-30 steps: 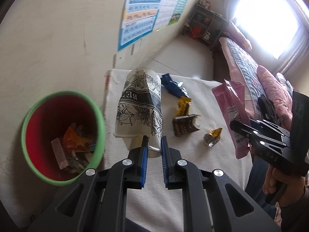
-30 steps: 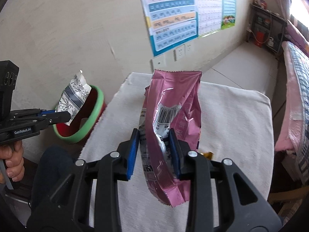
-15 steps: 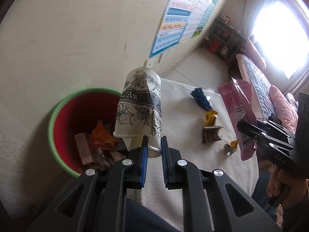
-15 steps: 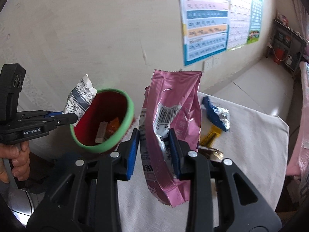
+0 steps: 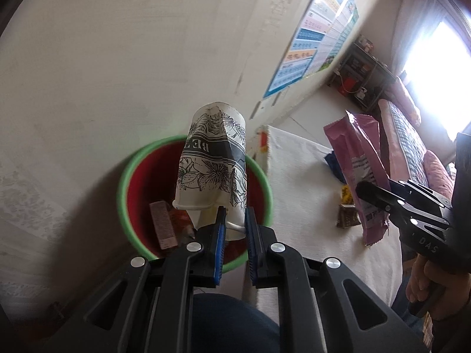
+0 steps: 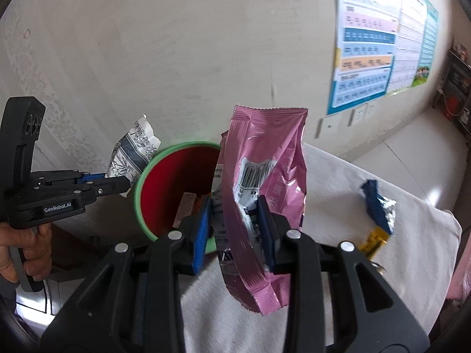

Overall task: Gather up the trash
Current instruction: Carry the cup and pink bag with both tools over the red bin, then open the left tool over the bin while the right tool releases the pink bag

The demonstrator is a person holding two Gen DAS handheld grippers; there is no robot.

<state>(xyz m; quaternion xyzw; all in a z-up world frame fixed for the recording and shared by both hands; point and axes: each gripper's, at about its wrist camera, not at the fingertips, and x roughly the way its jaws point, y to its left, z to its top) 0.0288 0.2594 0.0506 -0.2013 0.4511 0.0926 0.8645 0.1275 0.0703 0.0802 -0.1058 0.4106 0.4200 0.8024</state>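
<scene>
A crushed paper cup (image 5: 213, 161) is pinched at its rim by the left gripper (image 5: 235, 229) and is held over the bin (image 5: 134, 161). It is judged light and soft, best taken at the rolled rim. The letters "BE" are read on its dark band. A pink bag (image 6: 262, 188) (barcode showing, crinkly and probably slippery) is clamped mid-body by the right gripper (image 6: 235, 229), beside the bin over the table (image 6: 338, 182). "GenRobot.AI" is printed on the left gripper, "DAS" on the right. Wrappers (image 6: 378, 206) are left on the table, farther from the bin.
</scene>
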